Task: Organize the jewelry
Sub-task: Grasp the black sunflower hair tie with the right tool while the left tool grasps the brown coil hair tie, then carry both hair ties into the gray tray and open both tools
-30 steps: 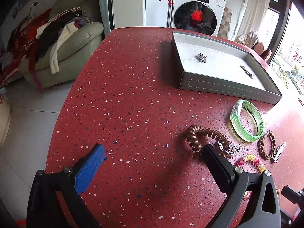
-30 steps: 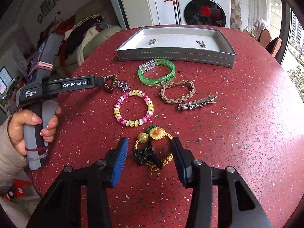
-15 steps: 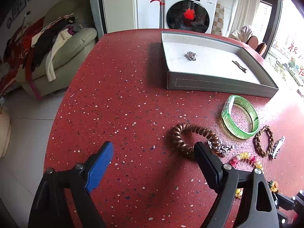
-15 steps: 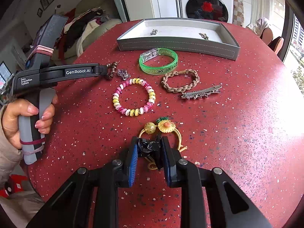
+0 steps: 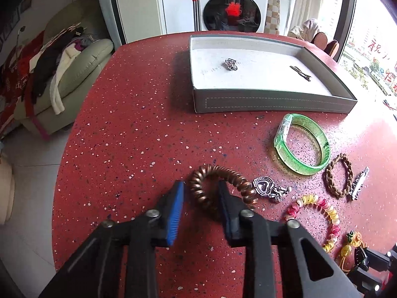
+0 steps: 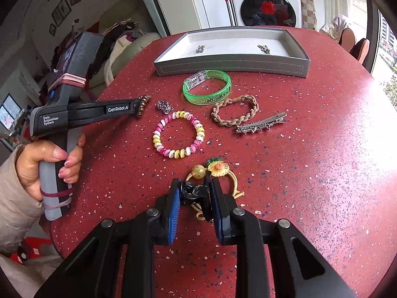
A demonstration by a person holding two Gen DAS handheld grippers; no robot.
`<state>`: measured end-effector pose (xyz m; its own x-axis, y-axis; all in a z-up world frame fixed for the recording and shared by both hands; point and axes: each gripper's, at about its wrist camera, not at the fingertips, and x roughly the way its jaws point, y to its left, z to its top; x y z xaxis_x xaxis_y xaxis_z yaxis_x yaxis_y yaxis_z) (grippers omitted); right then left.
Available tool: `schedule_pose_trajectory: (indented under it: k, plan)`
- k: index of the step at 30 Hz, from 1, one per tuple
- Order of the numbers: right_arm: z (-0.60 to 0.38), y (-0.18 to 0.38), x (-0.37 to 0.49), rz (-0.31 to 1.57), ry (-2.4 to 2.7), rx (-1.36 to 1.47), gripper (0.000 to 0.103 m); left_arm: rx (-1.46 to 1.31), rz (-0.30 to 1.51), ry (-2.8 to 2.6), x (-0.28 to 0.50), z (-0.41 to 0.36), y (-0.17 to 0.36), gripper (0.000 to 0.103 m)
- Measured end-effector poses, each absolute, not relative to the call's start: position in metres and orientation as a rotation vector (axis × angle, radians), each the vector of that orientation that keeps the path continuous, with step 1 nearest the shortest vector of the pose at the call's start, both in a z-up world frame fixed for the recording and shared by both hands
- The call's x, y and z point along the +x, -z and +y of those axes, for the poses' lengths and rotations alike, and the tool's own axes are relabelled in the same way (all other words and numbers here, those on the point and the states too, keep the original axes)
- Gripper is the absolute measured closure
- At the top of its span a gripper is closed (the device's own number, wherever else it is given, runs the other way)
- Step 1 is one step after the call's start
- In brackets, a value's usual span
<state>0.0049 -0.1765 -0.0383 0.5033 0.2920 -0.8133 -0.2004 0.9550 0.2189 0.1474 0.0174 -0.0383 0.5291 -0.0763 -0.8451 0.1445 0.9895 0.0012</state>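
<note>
Left tool: fingers narrowed around one side of the brown spiral hair tie at lower centre; whether it is actually pinched cannot be told. Right tool: pressed together on the black clip of the yellow flower hair tie, lower centre. The green bangle and pink-yellow bracelet are seen on the red bench at mid frame. The grey tray is placed at upper centre.
</note>
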Motion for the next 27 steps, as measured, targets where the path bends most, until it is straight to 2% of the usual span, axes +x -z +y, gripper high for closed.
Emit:
schedule_pose_trajectory:
  k: [1,2,27]
  plan:
    - [-0.178,0.038,0.005,0.999,-0.296,0.107,0.077,0.08,1.005,0.135,0.147,0.016,0.038,0.069]
    - [-0.179,0.037,0.005,0.998,-0.296,0.115,0.077,0.085,1.003,0.142,0.146,0.016,0.038,0.072]
    - [-0.231,-0.009,0.052,0.889,-0.263,0.263,0.077,-0.076,0.892,0.302,0.133,0.039,-0.026,0.073]
